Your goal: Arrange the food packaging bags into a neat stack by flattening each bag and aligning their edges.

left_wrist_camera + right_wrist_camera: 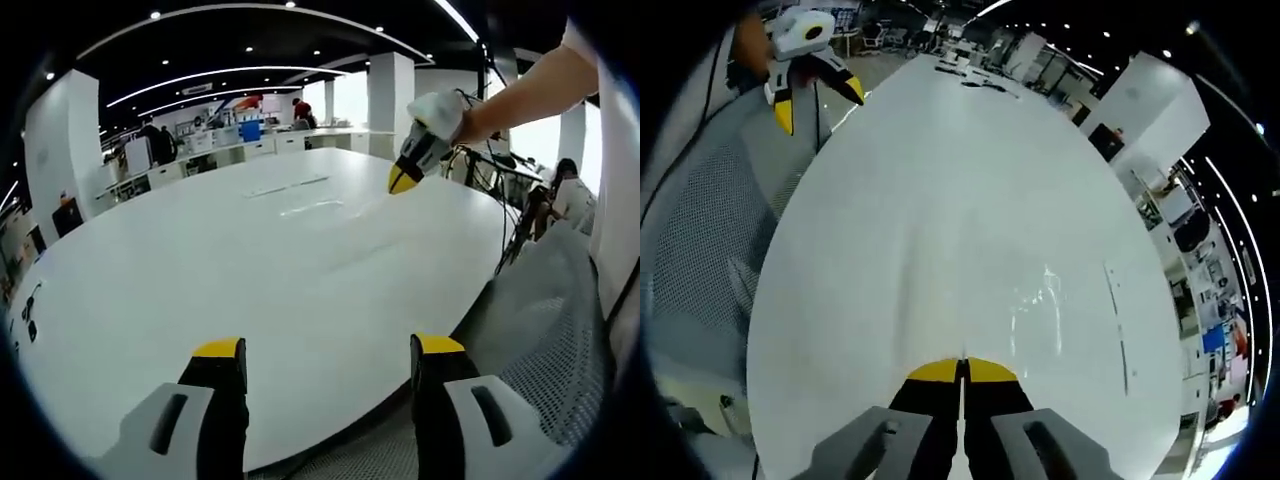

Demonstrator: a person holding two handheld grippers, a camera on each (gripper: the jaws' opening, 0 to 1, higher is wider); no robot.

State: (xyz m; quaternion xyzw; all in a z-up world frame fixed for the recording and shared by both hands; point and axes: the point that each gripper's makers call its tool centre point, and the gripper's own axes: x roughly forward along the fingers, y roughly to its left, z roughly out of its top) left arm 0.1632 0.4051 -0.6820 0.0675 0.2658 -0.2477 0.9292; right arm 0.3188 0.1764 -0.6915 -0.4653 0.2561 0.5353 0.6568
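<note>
Bags lie flat and clear on the white counter (250, 260), hard to make out: in the left gripper view two thin transparent sheets (300, 195) sit at about 12 o'clock from the left claw (328, 350), well apart from it, near the far middle of the counter. In the right gripper view the same glints (1040, 300) lie at about 1 o'clock, just ahead of the right claw (962, 368), so my guess is the right hand is the nearer one. Their long axis seems to run across the counter, though I cannot tell exactly.

Left claw is spread wide, holding nothing, at the near counter edge beside a mesh chair (540, 320). Right claw is pressed together with nothing between its tips, hanging over the counter. Open counter surrounds the sheets on every side, so there is room to slide and square them.
</note>
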